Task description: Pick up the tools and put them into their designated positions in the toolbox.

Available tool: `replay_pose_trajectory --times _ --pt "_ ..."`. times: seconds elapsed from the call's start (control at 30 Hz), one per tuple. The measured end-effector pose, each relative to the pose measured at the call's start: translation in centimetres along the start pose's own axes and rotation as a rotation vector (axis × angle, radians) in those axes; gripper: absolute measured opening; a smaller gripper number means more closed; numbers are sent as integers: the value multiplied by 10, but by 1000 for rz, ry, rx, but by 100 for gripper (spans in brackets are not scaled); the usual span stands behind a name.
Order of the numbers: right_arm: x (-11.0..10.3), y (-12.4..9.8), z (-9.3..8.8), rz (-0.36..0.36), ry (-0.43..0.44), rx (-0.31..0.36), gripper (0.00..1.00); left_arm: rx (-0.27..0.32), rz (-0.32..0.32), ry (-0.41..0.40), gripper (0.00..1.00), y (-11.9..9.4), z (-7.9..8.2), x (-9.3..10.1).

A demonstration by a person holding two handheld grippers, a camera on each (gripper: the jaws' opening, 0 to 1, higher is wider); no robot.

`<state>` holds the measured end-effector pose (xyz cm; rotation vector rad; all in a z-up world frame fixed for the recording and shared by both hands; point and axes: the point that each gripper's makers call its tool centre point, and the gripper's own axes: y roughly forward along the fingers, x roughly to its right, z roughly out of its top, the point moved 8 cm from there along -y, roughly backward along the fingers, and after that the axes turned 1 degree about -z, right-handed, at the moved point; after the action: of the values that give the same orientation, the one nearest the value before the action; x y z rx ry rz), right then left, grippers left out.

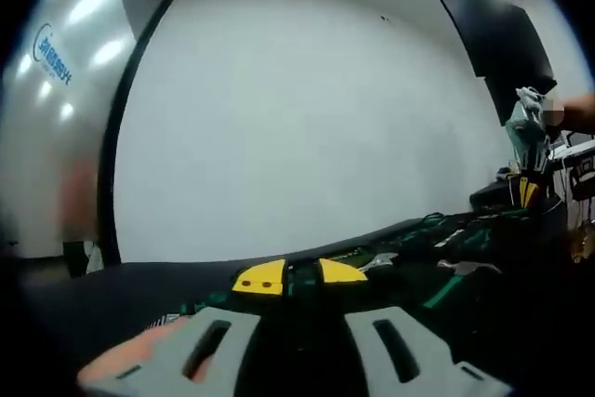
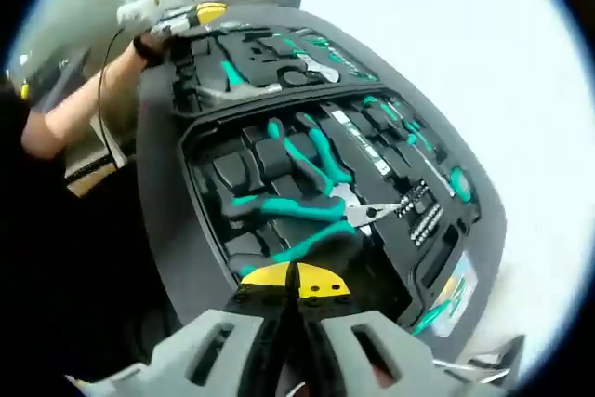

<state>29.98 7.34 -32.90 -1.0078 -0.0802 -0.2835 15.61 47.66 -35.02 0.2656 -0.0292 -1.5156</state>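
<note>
In the left gripper view, the left gripper [image 1: 302, 341] rises from 6 o'clock with its grey fingers [image 1: 212, 346] spread and nothing between them. Just past the tips lies a tool with yellow handles [image 1: 299, 276], resting on the dark counter [image 1: 112, 290]. Toward 3 o'clock the open toolbox [image 1: 465, 239] stretches away, with teal-handled tools and a spanner [image 1: 379, 262] lying on its near part. A white wall [image 1: 307, 118] stands behind it all.

In the right gripper view, the right gripper [image 2: 296, 346] comes up from 6 o'clock. Its fingers [image 2: 212, 350] stand close together around a yellow-handled tool [image 2: 293, 281], apparently pinching it, held over the near edge of the toolbox [image 2: 186, 258]. The black tray holds teal pliers [image 2: 311, 206] at the centre, a row of small bits [image 2: 420, 216] toward 3 o'clock and a hammer [image 2: 228, 92] toward 11 o'clock. A person's hand [image 2: 139, 44] reaches in at 10 o'clock.

Most slots look filled, so the job seems far along. What remains, by my reading, is seating the yellow-handled tool in a vacant recess near 6 o'clock, plus anything loose on the counter.
</note>
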Motion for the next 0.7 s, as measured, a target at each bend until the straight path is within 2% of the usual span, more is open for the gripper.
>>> replay_pose_trajectory --times 0.13,0.17,0.2,0.23,0.27,0.33,0.37,0.4,0.43,0.47,0.5,0.53,0.57,0.6,0.63,0.7 --pt "-3 5 8 59 19 34 0 -6 -1 5 10 0 -1 0" --pt "-5 7 13 88 26 60 0 -5 -1 1 10 0 0 0" --pt "-13 12 17 151 51 76 0 -3 0 -1 10 0 0 -1" --pt "-16 13 18 168 62 71 0 -1 1 -3 10 -1 0 -1" --pt "-16 15 21 183 15 57 0 1 -1 -9 10 -1 1 -1" --pt "-17 18 39 163 -79 184 0 5 -3 -14 10 -2 1 0" --pt "-21 16 44 204 -184 204 0 6 -1 -13 10 -2 2 0" --pt "-22 13 44 219 -207 188 0 7 0 -12 10 -2 2 0" --pt "-19 9 48 228 -301 182 0 6 0 -12 10 -2 2 0" --pt "-11 6 51 188 -349 203 0 6 0 -11 10 -2 2 0" --pt "-1 2 56 179 -451 231 3 7 1 -11 10 -2 2 0" --pt "1 0 57 218 -515 253 8 8 1 -12 10 -2 2 0" --pt "5 -5 55 271 -521 296 15 10 1 -18 10 -3 2 -1" --pt "8 -6 53 295 -481 297 18 11 2 -22 10 -3 2 -2" --pt "14 -8 48 316 -444 257 22 14 5 -27 10 -3 2 -3" --pt "24 -3 45 333 -423 245 31 15 9 -35 10 -4 3 -4"
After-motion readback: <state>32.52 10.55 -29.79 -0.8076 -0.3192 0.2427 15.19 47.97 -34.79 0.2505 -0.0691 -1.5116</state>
